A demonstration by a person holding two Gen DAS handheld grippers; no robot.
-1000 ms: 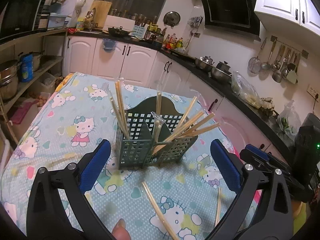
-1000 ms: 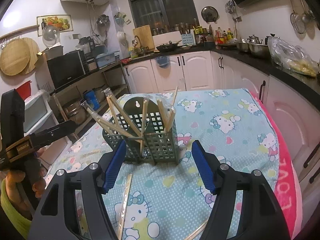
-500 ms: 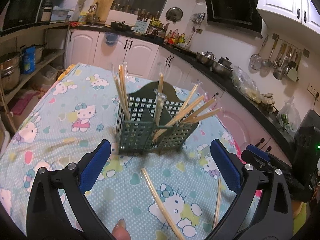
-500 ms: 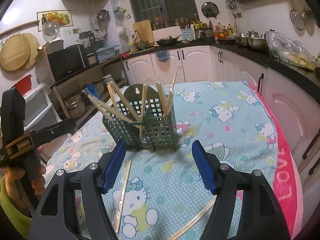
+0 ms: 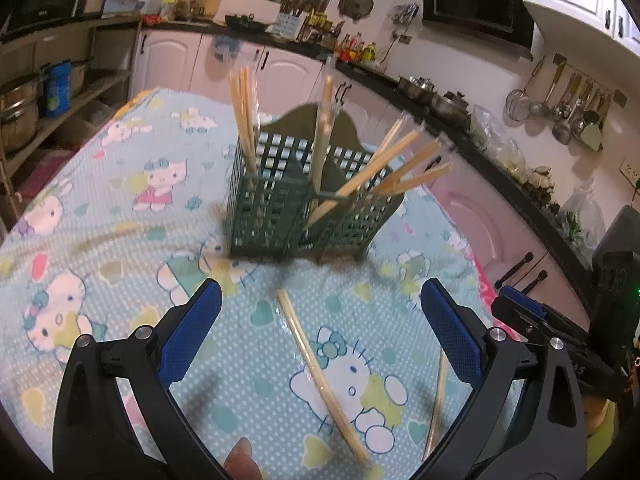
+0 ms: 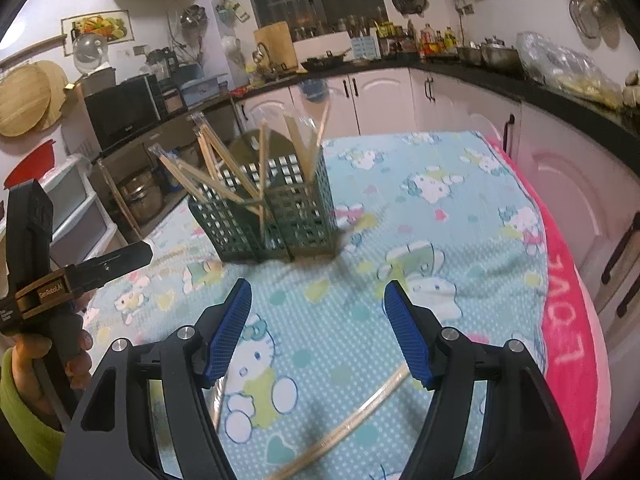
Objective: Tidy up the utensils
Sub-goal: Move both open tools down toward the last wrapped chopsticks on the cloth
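the left gripper and the right gripper both hang over the cartoon-print tablecloth with fingers spread and nothing between them, likely so each can drop onto a loose chopstick. the green basket stands at twelve o'clock from both, already bristling with chopsticks that lean outward. one wrapped chopstick lies between the left fingers, pointing toward five o'clock; another lies slantwise under the right gripper. both wait on the cloth, well apart from the basket.

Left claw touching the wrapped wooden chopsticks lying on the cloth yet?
Apart. Left wrist view: the left claw is open, and the wrapped wooden chopsticks lie between its blue pads with cloth visible on both sides.
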